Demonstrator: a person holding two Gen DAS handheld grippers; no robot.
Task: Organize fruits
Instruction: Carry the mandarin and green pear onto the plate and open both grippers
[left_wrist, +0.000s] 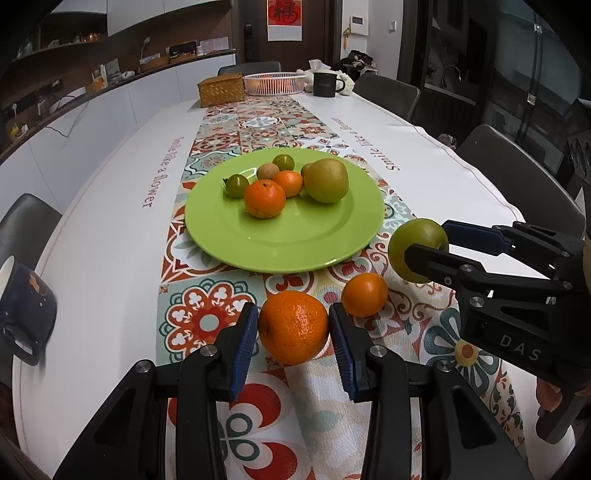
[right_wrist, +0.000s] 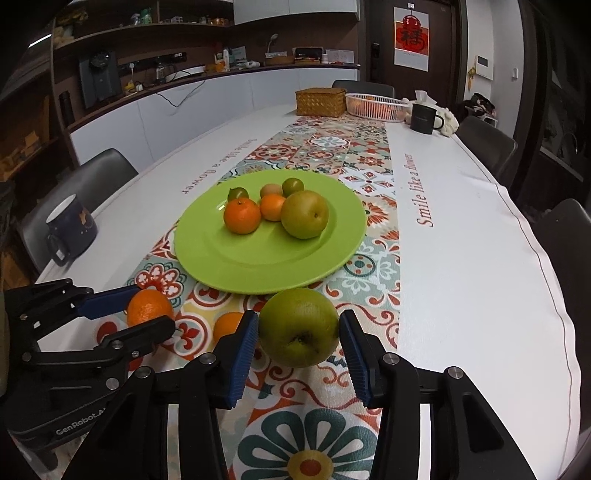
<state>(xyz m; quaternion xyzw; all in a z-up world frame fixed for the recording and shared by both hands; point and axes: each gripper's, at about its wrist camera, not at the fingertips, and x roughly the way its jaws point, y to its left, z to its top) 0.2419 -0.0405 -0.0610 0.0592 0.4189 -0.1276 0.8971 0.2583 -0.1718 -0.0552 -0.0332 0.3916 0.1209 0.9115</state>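
Six fruits on plate (left_wrist: 229, 240). Left hand-held gripper (left_wrist: 293, 326) pinches orange (left_wrist: 293, 326); right hand-held gripper (right_wrist: 298, 328) pinches pear (right_wrist: 298, 328). Small orange (left_wrist: 364, 294) remains on tabletop (left_wrist: 110, 266).

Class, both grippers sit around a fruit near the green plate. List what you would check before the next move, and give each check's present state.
1. Left gripper has the large orange between its pads: ok, though firm contact cannot be told.
2. Right gripper has the green pear between its pads: ok; squeeze cannot be told.
3. Green plate has bare room at its near side: ok.
4. Small orange lies beside the left gripper's right finger; clearance cannot be told.
5. Fruit on the plate sits toward the far half, away from the drop spot: ok.
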